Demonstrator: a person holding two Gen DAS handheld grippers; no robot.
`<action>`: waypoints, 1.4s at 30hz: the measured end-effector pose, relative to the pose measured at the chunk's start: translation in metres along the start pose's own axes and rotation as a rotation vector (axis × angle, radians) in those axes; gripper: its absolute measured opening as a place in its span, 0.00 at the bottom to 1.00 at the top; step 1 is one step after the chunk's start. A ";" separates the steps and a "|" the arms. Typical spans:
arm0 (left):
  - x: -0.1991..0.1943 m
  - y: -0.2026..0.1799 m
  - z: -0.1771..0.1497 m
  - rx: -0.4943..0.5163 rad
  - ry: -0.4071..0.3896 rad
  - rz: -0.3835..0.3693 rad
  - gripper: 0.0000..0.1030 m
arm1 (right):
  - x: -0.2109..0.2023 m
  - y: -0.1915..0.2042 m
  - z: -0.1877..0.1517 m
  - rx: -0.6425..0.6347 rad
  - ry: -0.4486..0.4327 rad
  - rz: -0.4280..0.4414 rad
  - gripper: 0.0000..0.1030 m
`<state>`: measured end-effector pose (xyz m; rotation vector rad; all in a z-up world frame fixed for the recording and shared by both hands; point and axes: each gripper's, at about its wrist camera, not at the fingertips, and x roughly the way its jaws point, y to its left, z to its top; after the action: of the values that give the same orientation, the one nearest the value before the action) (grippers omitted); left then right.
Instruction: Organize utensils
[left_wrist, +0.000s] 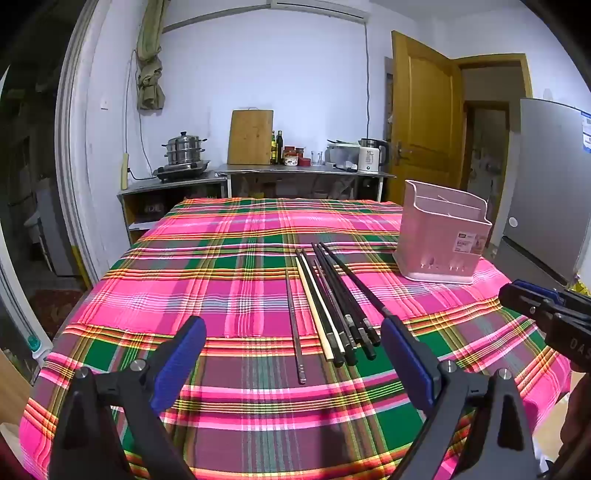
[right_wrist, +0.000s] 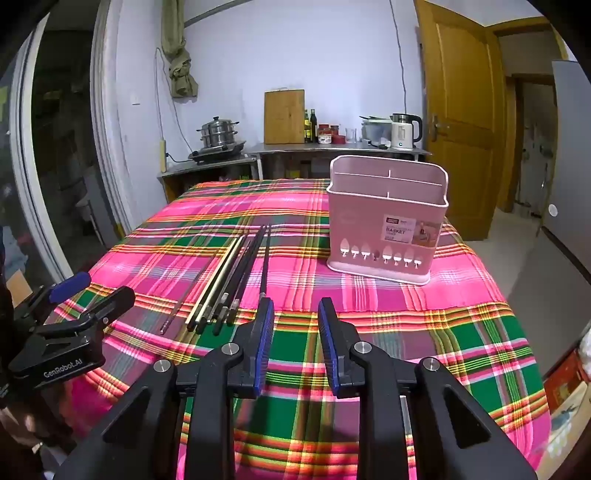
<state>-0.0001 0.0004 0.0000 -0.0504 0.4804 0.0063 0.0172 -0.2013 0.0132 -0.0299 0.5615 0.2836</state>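
Observation:
Several chopsticks (left_wrist: 334, 306), mostly black with one pale and one metal, lie side by side on the plaid tablecloth (left_wrist: 221, 266); they also show in the right wrist view (right_wrist: 232, 277). A pink utensil basket (left_wrist: 441, 238) with divided compartments stands upright to their right, also in the right wrist view (right_wrist: 386, 218). My left gripper (left_wrist: 293, 332) is open wide above the near ends of the chopsticks, holding nothing. My right gripper (right_wrist: 295, 314) is open with a narrower gap, empty, just right of the chopsticks and in front of the basket.
The table's near and right edges drop off close by. A steel counter (left_wrist: 295, 171) at the back holds a steamer pot (left_wrist: 184, 147), cutting board, bottles and a kettle (left_wrist: 371, 157). A wooden door (left_wrist: 424, 110) and a grey fridge (left_wrist: 546, 177) stand to the right.

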 end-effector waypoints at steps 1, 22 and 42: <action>0.000 0.000 0.000 0.001 0.003 0.001 0.94 | 0.000 0.000 0.000 0.000 0.001 0.000 0.25; -0.003 -0.003 0.002 0.007 0.003 0.000 0.94 | -0.001 0.000 0.001 -0.002 0.005 0.001 0.25; -0.005 -0.009 0.001 0.012 -0.001 -0.002 0.94 | -0.003 -0.001 0.001 -0.002 0.004 0.000 0.25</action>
<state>-0.0040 -0.0086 0.0033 -0.0391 0.4795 0.0013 0.0156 -0.2025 0.0152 -0.0321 0.5650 0.2843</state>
